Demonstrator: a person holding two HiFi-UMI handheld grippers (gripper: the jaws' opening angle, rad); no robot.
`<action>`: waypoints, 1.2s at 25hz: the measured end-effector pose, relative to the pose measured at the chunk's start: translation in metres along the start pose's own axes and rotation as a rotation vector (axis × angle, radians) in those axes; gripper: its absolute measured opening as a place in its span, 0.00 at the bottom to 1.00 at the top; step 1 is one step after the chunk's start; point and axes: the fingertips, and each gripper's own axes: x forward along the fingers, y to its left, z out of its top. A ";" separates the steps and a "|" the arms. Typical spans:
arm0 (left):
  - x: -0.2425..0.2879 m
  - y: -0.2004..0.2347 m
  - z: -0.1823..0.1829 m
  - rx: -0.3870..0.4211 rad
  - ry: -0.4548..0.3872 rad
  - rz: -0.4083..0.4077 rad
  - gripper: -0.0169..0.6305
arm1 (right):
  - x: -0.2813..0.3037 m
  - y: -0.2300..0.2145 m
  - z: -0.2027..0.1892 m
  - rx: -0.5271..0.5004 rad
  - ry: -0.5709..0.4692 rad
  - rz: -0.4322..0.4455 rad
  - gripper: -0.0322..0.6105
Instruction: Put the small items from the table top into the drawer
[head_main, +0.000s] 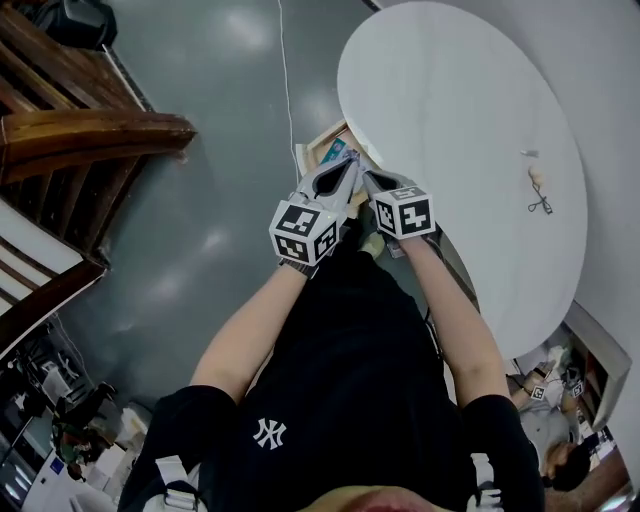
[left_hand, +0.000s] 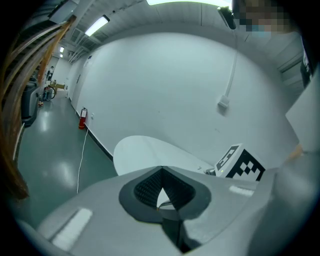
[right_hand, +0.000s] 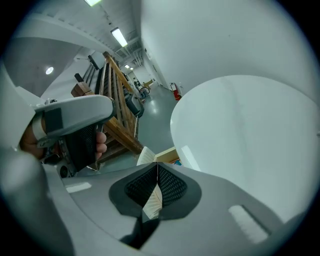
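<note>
Left gripper (head_main: 350, 163): jaws closed tip to tip, nothing between them (left_hand: 161, 168); held over the near edge of the table, marker cube toward the person. Right gripper (head_main: 368, 177): jaws likewise pressed together and empty (right_hand: 157, 164); just beside the left one, tips close to each other, angled down toward the drawer. Hands: fingers (right_hand: 101, 142) of the left hand wrapped round the left gripper's handle, seen from the right gripper view. Drawer (head_main: 330, 148): pulled out from under the table edge, pale wooden interior, a teal-coloured item (head_main: 334, 150) lying inside; directly under both gripper tips. Table (head_main: 450, 100): round, white top, set against a white wall. Small items (head_main: 540, 190): a tan piece and a dark wiry piece lying together on the table top near its far side, well apart from both grippers; too small to identify. One further pale scrap (head_main: 528, 153) just beyond them. Surroundings: grey glossy floor (head_main: 220, 240); wooden railing (head_main: 90, 130) at the left; thin white cable (head_main: 285, 70) across the floor.
</note>
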 end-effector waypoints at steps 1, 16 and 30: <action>0.002 -0.005 0.003 0.007 0.001 -0.013 0.03 | -0.007 0.000 0.003 0.011 -0.018 -0.002 0.09; 0.037 -0.098 0.024 0.088 0.012 -0.188 0.03 | -0.119 -0.031 0.025 0.125 -0.287 -0.087 0.09; 0.087 -0.188 0.032 0.140 0.064 -0.417 0.03 | -0.206 -0.104 0.028 0.168 -0.447 -0.362 0.09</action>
